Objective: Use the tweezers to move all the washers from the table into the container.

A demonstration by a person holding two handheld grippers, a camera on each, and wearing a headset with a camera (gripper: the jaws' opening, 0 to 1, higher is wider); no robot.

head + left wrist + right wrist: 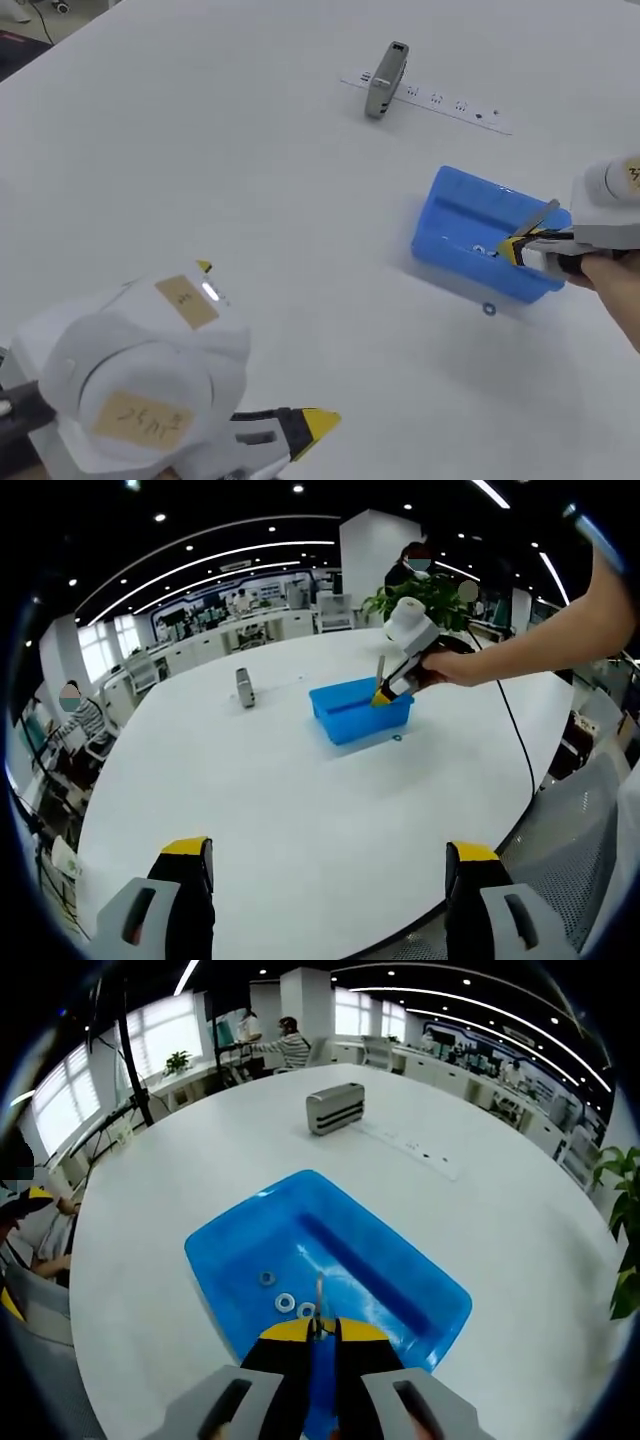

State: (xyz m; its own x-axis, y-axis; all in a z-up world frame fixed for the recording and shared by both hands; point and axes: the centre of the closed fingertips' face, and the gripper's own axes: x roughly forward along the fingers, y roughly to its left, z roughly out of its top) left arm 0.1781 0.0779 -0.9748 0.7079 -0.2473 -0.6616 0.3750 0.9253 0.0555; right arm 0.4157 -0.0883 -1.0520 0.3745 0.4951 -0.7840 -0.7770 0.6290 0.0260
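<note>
A blue container [470, 215] sits on the white table [250, 180]. My right gripper [517, 248] is shut on grey tweezers [538, 219] and hangs over the container. In the right gripper view the tweezers [320, 1295] point down into the container [380, 1270], where three washers [285, 1303] lie on the floor. One washer [489, 309] lies on the table just in front of the container, also seen as the washer [398, 737]. My left gripper [262, 343] stands open and empty at the near left, with the left gripper [328, 855] far from the container [350, 718].
A silver box [385, 80] rests on a white power strip [450, 103] at the back of the table. People sit and stand at desks beyond the table edge [90, 810]. A cable [510, 730] trails from the right gripper [385, 695].
</note>
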